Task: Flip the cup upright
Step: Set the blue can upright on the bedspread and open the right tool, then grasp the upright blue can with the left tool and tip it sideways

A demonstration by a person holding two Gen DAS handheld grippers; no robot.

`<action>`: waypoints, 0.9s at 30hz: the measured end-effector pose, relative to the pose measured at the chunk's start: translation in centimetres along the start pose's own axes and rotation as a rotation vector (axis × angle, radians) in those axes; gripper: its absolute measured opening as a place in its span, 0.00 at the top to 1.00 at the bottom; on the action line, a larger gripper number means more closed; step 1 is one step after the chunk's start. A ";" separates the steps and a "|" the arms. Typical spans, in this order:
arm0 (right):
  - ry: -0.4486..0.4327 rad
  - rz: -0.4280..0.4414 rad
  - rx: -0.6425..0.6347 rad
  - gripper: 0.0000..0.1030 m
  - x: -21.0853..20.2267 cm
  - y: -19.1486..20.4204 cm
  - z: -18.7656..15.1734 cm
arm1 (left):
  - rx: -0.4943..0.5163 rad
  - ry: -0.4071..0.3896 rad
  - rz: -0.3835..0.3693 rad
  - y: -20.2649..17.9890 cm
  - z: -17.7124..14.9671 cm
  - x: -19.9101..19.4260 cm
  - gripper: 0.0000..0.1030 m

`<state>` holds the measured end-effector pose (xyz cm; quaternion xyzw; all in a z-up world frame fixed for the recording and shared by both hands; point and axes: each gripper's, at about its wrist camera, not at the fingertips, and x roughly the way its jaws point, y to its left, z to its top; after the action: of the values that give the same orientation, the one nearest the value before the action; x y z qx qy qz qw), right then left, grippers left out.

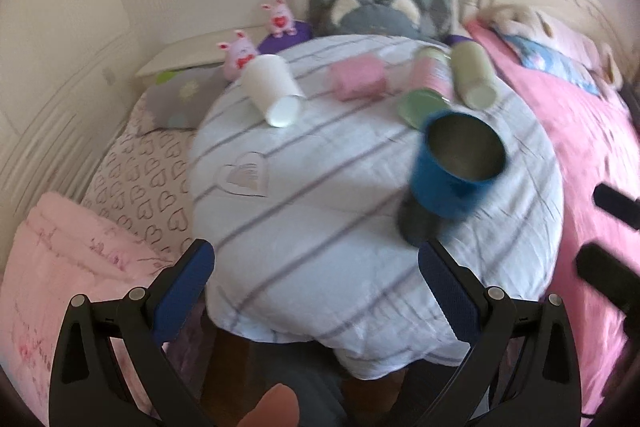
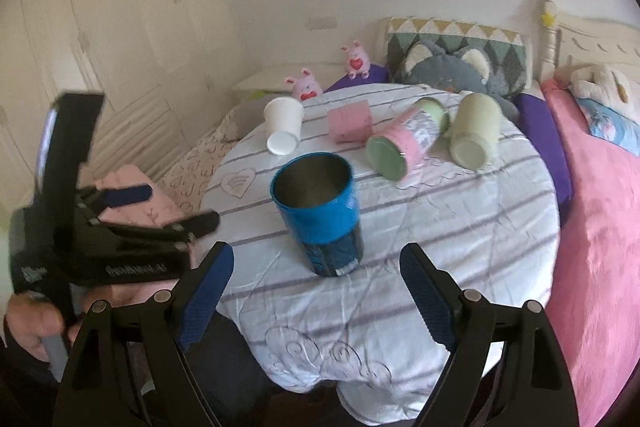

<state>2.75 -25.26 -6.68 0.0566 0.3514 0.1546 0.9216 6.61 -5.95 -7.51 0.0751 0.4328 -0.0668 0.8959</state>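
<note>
Right gripper (image 2: 316,291) spread wide, holding nothing, low by the table's near edge. Left gripper (image 1: 316,291) also spread wide, empty, held out past the left edge. Blue cup (image 2: 320,211) standing upright between them, mouth up, on the striped table (image 2: 460,227). 4 more cups lying down near the far edge.

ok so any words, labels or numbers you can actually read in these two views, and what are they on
None reads cleanly.
Left gripper body: white lettering, too motion-blurred to read.
Blue cup: white label patch near its base, too small to read.
Pink-and-green cup lying on its side: printed label, blurred.
Pink cup: faint print, unreadable.
Tablecloth: only embroidered heart and swirls, no text.
</note>
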 end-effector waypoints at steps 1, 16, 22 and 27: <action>-0.008 -0.005 0.011 0.16 -0.5 -0.4 -0.2 | 0.010 0.003 -0.008 -0.6 -0.1 0.2 0.00; -0.004 -0.039 0.134 0.16 -1.7 -6.0 -2.1 | 0.025 -0.021 -0.110 -6.1 1.7 4.8 0.00; 0.010 -0.032 0.160 0.16 -0.5 -7.5 -1.9 | -0.004 -0.007 -0.125 -6.0 4.3 7.1 0.00; 0.020 -0.026 0.165 0.16 0.5 -7.8 -1.5 | 0.010 -0.041 -0.033 -5.6 6.8 8.3 0.00</action>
<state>4.04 -32.53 -9.75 0.1262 0.3726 0.1136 0.9123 15.92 -13.26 -10.28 0.0709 0.4151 -0.0850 0.9030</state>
